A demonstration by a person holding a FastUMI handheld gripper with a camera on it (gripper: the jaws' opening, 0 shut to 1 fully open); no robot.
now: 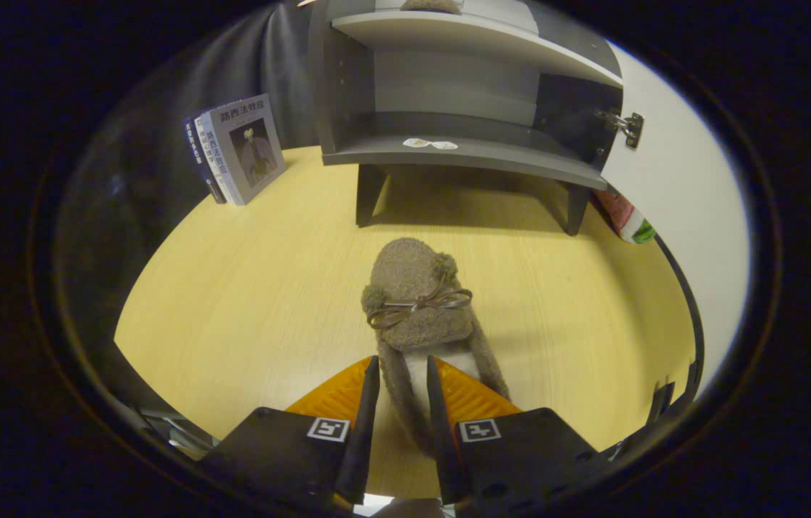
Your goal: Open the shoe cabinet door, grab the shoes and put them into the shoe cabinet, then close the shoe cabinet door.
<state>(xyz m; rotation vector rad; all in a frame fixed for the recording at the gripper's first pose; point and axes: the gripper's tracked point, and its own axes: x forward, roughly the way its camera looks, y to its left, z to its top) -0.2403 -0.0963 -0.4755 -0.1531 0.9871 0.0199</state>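
A brown fuzzy slipper (416,295) with a thin bow points toward the cabinet, toe away from me. My gripper (401,378) is shut on the slipper's left heel wall, with that wall pinched between both fingers. I cannot tell whether the slipper rests on the yellow wooden table (232,302) or hangs just above it. Beyond it stands the grey shoe cabinet (347,93) on short legs, with its white door (671,194) swung open to the right. Its lower shelf (477,152) holds only two small stickers. A second brown slipper (432,6) sits on the upper shelf.
Two or three books (236,147) stand upright left of the cabinet against the booth wall. A red and green packet (624,216) lies behind the open door by the cabinet's right leg. A metal hinge (624,126) juts from the door's inner face.
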